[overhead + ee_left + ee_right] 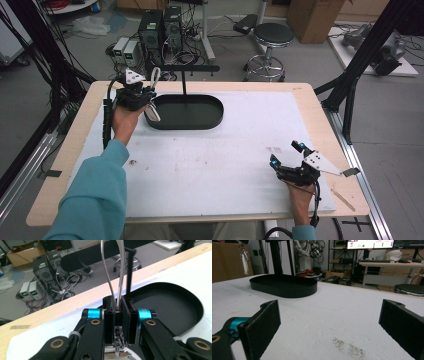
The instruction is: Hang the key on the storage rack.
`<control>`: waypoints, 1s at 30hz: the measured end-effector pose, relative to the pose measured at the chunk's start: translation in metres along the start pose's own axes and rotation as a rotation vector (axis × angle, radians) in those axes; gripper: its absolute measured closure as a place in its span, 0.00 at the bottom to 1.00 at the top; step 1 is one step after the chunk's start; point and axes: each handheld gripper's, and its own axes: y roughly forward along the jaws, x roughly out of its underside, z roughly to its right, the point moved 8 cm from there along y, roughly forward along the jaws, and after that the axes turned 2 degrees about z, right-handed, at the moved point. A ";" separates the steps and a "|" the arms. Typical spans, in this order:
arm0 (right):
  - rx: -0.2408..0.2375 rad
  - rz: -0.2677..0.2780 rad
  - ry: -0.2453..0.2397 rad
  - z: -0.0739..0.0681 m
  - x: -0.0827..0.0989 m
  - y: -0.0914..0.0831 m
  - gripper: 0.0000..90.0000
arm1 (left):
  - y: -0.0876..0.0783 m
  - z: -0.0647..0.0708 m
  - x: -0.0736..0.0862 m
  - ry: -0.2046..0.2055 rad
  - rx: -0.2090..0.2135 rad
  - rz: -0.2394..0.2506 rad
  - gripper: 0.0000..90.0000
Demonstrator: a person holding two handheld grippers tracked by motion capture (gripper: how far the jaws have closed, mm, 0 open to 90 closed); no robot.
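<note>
Tongs [117, 272] sit pinched in the left tool [119, 312], lifted at the tray's [210, 120] left rim, far left on the desk [60, 165]. Pickup looks done; placing remains. Right tool [287, 154], spread, rests near right.

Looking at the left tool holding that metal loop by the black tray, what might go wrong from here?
The left tool pinches the metal loop only at its lower end, so it might swing or slip. The loop rises beside the thin black post at the black tray and could snag on it.
</note>
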 end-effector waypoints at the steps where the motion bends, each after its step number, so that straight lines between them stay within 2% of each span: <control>1: 0.000 0.000 -0.002 0.000 0.000 0.000 0.03 | 0.001 -0.001 0.000 -0.001 -0.001 0.005 0.91; 10: 0.000 -0.002 0.002 -0.001 0.000 0.000 0.03 | 0.006 -0.011 0.002 0.001 -0.033 0.004 0.91; 13: 0.000 -0.002 0.001 0.000 0.000 0.000 0.03 | 0.008 -0.013 0.001 -0.009 -0.034 0.009 0.91; 20: 0.001 0.000 -0.001 0.000 0.000 0.000 0.03 | 0.014 -0.016 0.002 0.000 -0.027 0.001 0.91; 30: 0.001 -0.003 0.004 0.000 0.000 0.000 0.03 | 0.023 -0.019 0.005 -0.009 -0.029 -0.002 0.91</control>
